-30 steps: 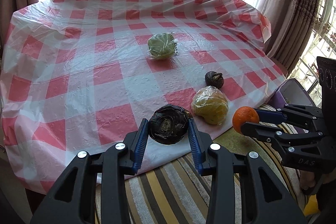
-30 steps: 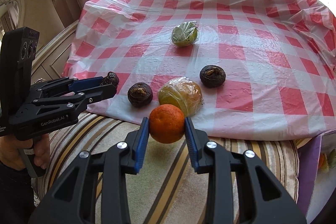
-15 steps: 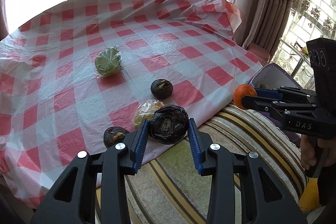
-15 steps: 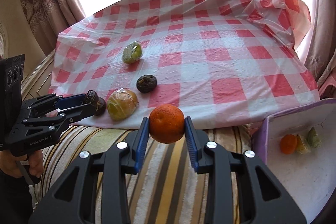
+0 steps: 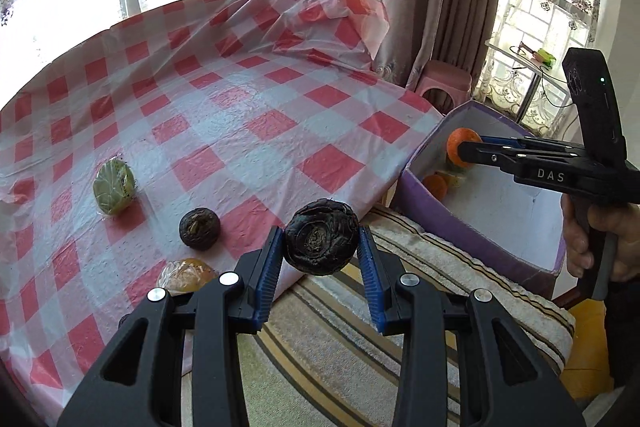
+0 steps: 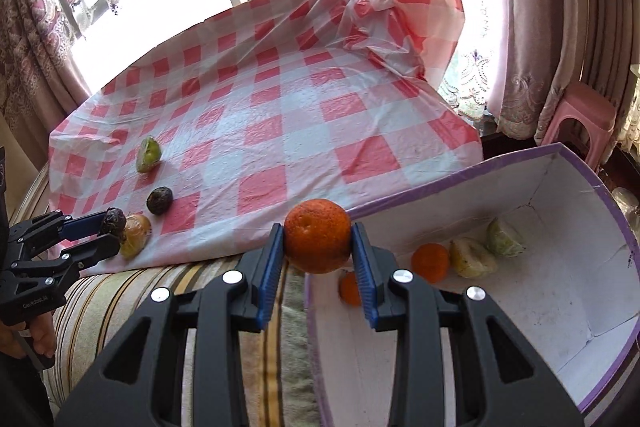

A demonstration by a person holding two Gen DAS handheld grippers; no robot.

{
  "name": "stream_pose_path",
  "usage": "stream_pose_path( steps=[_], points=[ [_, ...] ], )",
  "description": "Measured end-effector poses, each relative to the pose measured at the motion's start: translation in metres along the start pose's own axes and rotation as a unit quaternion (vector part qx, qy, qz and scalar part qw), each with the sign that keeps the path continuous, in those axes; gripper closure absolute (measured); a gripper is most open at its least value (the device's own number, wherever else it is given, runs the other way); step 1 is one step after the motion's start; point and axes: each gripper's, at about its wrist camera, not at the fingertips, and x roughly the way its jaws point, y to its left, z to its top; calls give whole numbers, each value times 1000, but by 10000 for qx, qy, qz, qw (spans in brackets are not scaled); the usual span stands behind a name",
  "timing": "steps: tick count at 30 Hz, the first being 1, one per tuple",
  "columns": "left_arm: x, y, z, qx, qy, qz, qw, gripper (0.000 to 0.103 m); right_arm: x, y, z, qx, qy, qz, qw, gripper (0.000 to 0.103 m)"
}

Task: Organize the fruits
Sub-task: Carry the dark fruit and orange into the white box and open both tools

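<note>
Both wrist views close, forward along fingers, sharing checkered tablecloth (image 5: 248, 115) and box (image 6: 600, 267).

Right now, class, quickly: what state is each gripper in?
Left gripper: closed on the dark wrinkled fruit.
Right gripper: closed on the orange, at the purple box.

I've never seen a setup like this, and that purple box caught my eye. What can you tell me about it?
The purple box is an open, lidless carton, purple outside and along the rim, white and slightly scuffed inside, seemingly cardboard. It sits beside the checkered tablecloth, against the striped cushion. Inside lie two small oranges, a pale wrapped fruit and a greenish one. The right gripper holds another orange over its near edge.
</note>
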Motion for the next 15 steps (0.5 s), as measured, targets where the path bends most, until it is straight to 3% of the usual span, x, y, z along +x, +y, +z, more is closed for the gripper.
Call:
stream_pose_path(
  steps=[6, 15],
  points=[
    [13, -29, 13, 263, 46, -220, 9994, 67, 3, -39, -4, 205, 89, -322, 9992, 69],
    [33, -66, 21, 611, 161, -482, 9968, 67, 49, -61, -17, 203, 869, -371, 9953, 69]
  ],
)
